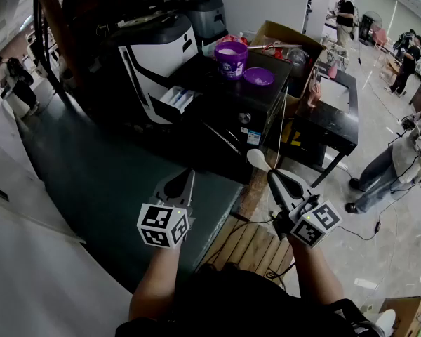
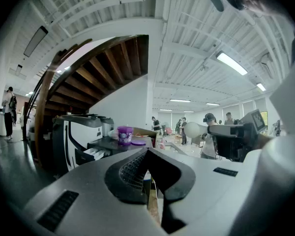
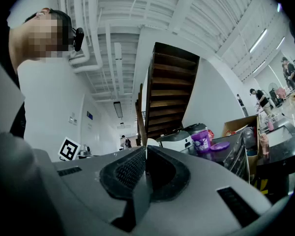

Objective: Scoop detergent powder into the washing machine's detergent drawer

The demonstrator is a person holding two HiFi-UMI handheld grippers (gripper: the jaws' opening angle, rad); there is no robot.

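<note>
My right claw point(image 1: 271, 175) closed on the spoon point(image 1: 257, 159), handle pinched; bowl probably empty, view too dim. My left claw point(image 1: 188, 174): jaws together, gripping nothing.

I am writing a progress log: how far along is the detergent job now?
Done: the round purple plastic tub stands open, its purple lid beside it, and the white washing machine's drawer is pulled out. In hand: the right gripper holds a white plastic spoon, away from the tub. Remaining: scooping powder and tipping it into the drawer.
</note>
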